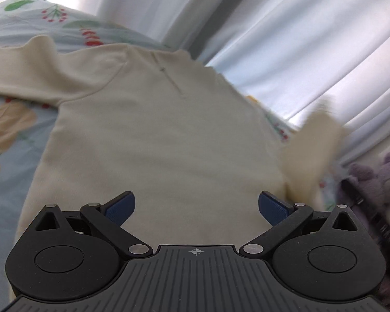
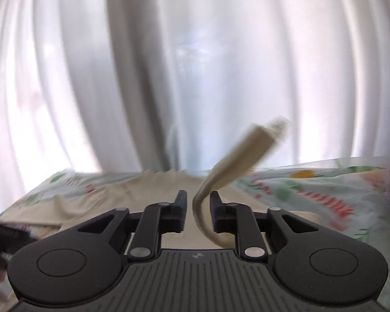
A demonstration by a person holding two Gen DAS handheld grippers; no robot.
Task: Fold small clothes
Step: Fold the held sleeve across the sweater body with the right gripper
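My right gripper (image 2: 198,201), jaws slightly parted, lets the cream sleeve (image 2: 236,153) pass loosely between; it may slip. Left gripper (image 1: 196,205) gapes, empty, above the top (image 1: 156,135).

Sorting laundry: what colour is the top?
Cream top, plain; best in the left wrist view.

We see the right gripper (image 2: 198,200) w/ jaws slightly apart, cream sleeve (image 2: 236,156) running between them, lying vs the right finger (image 2: 215,202), cuff blurred up ahead-right. Floral bedsheet (image 2: 325,189) below, white curtain (image 2: 195,65) beyond.
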